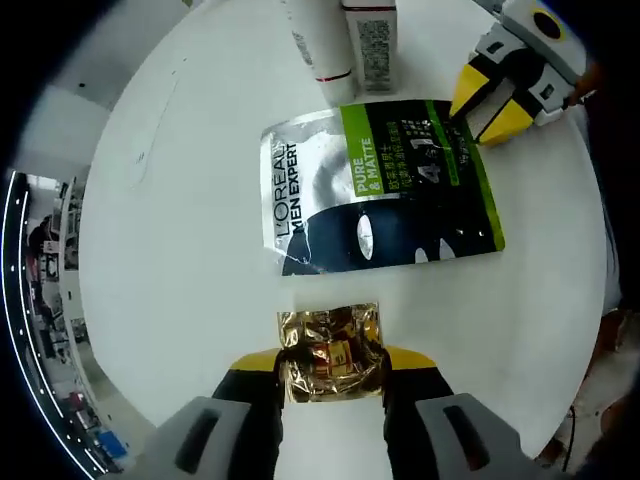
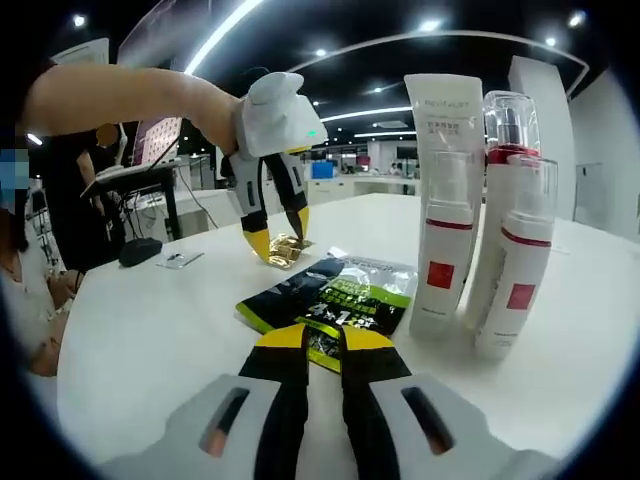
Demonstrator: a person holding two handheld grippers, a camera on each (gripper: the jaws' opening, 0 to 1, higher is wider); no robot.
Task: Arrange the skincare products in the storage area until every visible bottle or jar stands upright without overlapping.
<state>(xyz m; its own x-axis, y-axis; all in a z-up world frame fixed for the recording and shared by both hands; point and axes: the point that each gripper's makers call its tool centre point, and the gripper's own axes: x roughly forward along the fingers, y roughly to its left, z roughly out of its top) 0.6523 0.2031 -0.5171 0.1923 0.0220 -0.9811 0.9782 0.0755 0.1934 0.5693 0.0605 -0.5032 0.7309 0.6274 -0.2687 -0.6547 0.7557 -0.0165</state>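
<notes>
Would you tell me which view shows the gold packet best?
The left gripper view: the gold packet lies large and close between the left tongs. The right gripper view shows it small and distant, between those tongs' yellow tips.

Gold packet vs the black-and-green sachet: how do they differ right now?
The gold packet is small, crinkled and shiny; the black-and-green sachet is much larger, smooth and printed.
The left gripper has its fingers closed on the gold packet; the right gripper has the sachet's edge between its fingers.
Both are flat pouches on the white table, not upright bottles.
</notes>
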